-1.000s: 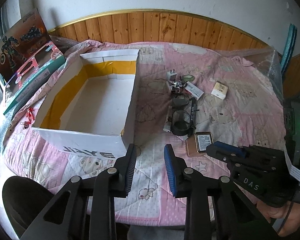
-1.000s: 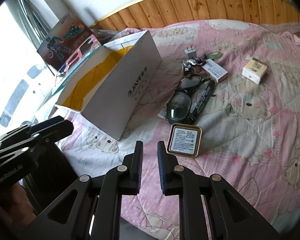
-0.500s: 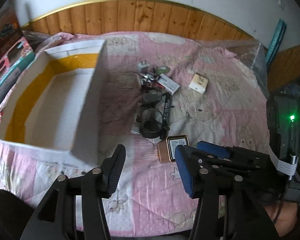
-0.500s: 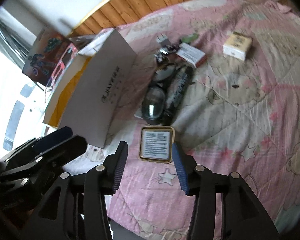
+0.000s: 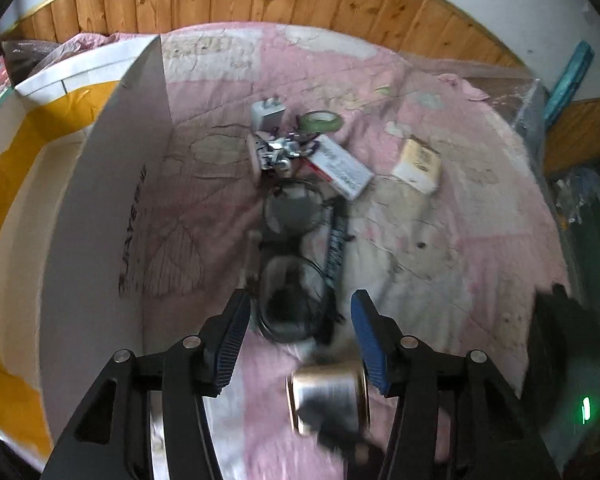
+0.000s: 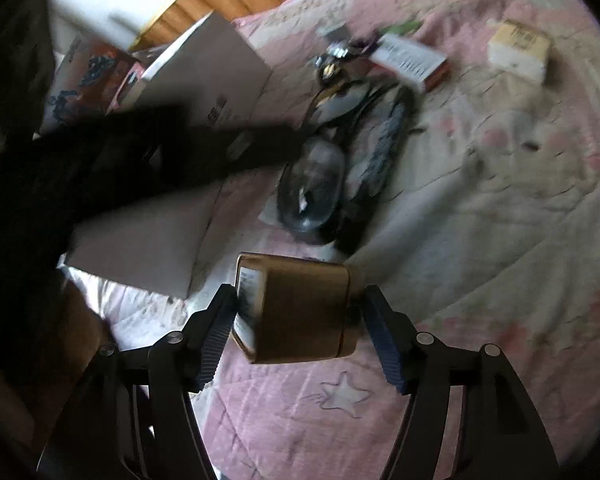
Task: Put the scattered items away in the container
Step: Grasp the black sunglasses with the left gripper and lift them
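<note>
At the bottom centre of the right wrist view, the right gripper point(image 6: 300, 320) has its 2 blue-padded jaws spread around the gold tin point(image 6: 300, 312), which sits tilted between them with its white label facing the left pad. Whether the pads already press the tin's sides is hard to tell through the blur; it looks framed rather than firmly clamped. To do this step well, I judge the jaws should close squarely on the tin's 2 flat sides before any lift, since a tilted hold could let it slip.

Lower centre of the left wrist view, the left gripper point(image 5: 298, 326) is spread wide and holds nothing, its tips straddling the near lens of the dark goggles point(image 5: 296, 264). Closing on the frame, not the curved lens, seems safer.

Further up lie a red-and-white packet point(image 5: 338, 164), a pale small box point(image 5: 418, 164), a green tape roll point(image 5: 322, 120) and a white charger point(image 5: 268, 114) on the pink quilt point(image 5: 440, 260). The white cardboard box point(image 5: 112, 208), open-topped, fills the left side of that frame, just beside the goggles.
</note>
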A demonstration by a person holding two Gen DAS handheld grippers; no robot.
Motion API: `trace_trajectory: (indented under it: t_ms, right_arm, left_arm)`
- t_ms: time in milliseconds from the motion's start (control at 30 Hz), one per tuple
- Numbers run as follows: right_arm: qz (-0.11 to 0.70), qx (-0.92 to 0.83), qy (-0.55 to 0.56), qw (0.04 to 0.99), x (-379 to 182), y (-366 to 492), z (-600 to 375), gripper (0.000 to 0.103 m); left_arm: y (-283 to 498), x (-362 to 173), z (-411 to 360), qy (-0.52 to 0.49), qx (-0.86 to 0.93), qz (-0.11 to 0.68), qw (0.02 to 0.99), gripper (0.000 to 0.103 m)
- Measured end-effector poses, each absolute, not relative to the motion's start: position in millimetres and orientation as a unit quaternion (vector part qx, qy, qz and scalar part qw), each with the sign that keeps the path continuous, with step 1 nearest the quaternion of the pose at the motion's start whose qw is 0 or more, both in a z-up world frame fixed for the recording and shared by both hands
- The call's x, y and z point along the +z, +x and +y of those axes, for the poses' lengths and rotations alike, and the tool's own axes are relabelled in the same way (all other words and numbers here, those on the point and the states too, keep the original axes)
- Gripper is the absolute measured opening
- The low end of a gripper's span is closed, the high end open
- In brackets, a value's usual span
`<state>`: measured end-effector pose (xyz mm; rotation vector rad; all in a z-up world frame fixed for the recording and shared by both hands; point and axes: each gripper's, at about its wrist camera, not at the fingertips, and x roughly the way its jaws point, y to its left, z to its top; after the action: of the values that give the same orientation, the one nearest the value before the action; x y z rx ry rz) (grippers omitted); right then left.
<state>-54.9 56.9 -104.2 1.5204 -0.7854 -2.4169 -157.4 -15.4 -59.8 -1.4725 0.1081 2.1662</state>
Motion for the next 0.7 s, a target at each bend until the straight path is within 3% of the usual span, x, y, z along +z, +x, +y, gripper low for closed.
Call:
trace_trajectory:
  t_ms: [267, 600, 700]
  right_arm:
    - [-0.32, -0.802, 0.499, 0.073, -106.0, -48.1, 84.5, 0.067]
    - [-0.391, -0.79, 0.47, -0.027, -105.7, -31.2, 149.0, 0.067]
    - [-0.415, -0.785, 0.459, -0.002, -104.3, -33.0, 148.9, 0.068]
  left_arm:
    - [-179.7, -80.6, -8.9, -0.557, 0.789, 0.042, 0.254, 0.054]
    - [-183.2, -102.7, 8.1, -0.569, 0.777, 0.07, 0.259, 0.056]
    - [-184.9, -105.6, 10.5, -0.566, 0.781, 0.077, 0.253, 0.054]
